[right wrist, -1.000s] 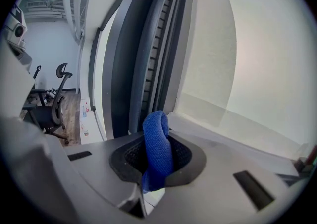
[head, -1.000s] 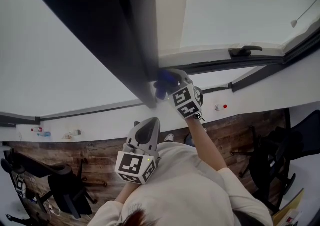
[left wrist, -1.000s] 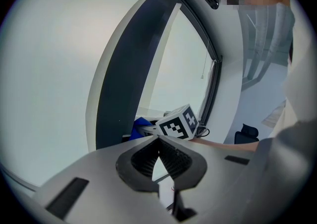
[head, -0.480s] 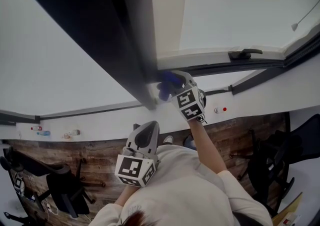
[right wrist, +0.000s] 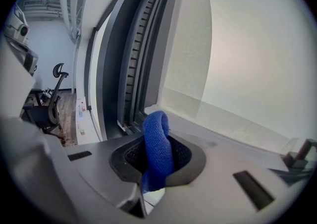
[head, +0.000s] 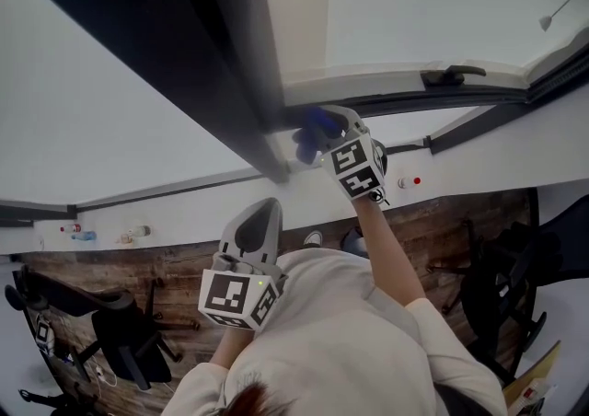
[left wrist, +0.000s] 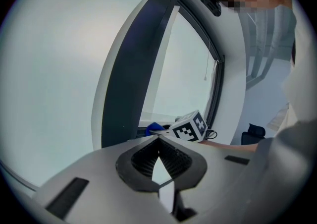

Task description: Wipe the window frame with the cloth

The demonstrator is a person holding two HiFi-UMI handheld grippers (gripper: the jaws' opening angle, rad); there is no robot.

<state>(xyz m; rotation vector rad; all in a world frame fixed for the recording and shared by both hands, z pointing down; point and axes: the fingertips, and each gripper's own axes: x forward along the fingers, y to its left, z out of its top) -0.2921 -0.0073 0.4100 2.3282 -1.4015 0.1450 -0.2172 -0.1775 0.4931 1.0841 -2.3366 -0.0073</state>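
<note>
A blue cloth (right wrist: 157, 148) is clamped in my right gripper (head: 316, 132), whose jaws are shut on it. In the head view the blue cloth (head: 309, 132) sits at the bottom corner of the window frame (head: 241, 83), where the dark upright post meets the lower rail (head: 396, 103). From the left gripper view the cloth (left wrist: 154, 128) shows as a small blue patch at the foot of the post (left wrist: 132, 69). My left gripper (head: 255, 232) hangs lower, away from the frame, with its jaws shut on nothing.
A black window handle (head: 451, 76) sits on the lower rail to the right of the cloth. A white sill (head: 166, 207) with small bottles runs below. Office chairs (head: 120, 340) stand on the wooden floor far below. A cord pull (head: 550, 20) hangs at upper right.
My right gripper with the cloth has shifted a little right and up along the lower corner of the frame. My left gripper has drifted slightly left and lower.
</note>
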